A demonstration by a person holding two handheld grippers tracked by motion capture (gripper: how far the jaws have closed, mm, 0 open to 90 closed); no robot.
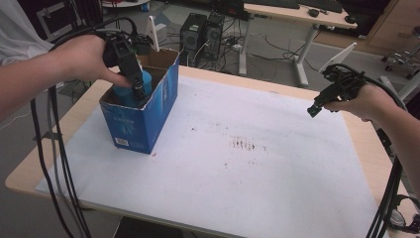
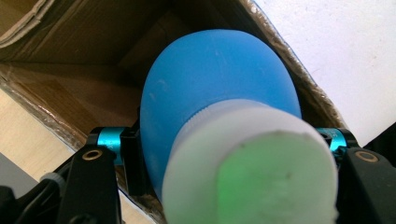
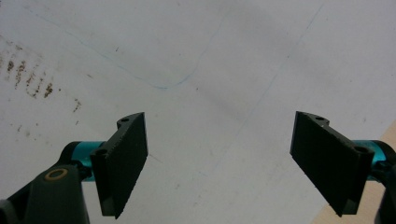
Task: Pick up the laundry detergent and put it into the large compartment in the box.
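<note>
blue bottle [image 2: 210,88] pinched by left hand-held gripper [image 1: 138,89] inside cardboard box [image 1: 163,94], right hand-held gripper [image 3: 219,163] spread

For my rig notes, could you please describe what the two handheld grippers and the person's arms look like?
Both the left gripper and right gripper are black, with flat black jaws on turquoise metal fittings and brass-coloured pivot screws. Thick black cables trail from each. A white sleeve covers the left upper arm.

the black left gripper [image 1: 140,93] has turquoise metal collars and brass-ringed screws beside its jaws, with thick black cables trailing from it. the black right gripper [image 3: 219,163] bears flat, dark rectangular pads [image 3: 125,156] and a white three-cornered plate on top. a white short sleeve [image 1: 20,29] covers the left upper arm.
</note>
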